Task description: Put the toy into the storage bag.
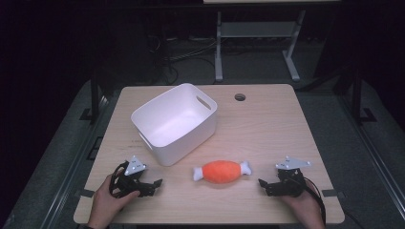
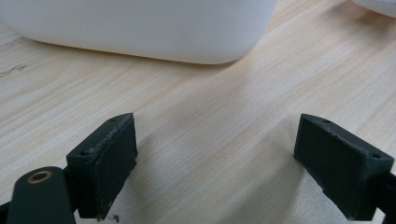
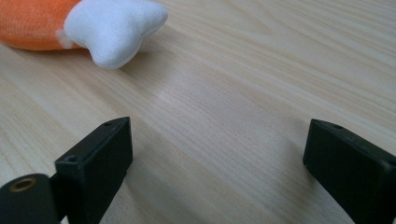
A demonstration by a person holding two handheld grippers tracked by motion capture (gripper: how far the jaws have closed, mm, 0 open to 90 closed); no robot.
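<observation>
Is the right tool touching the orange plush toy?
Apart. In the high view, bare table separates the right tool from the orange plush toy; the right gripper view shows wood between them too.

plush toy (image 1: 221, 171): orange, white ends, lying flat | white bin (image 1: 175, 122): upright, empty, just behind it

This looks like a lab or test room: a lone light-wood table (image 1: 267, 119) with a cable hole (image 1: 239, 97) at 12 o'clock stands on grey floor in a darkened space, with loose cables (image 1: 184, 56) and a metal stand's legs (image 1: 255, 45) behind it.
</observation>
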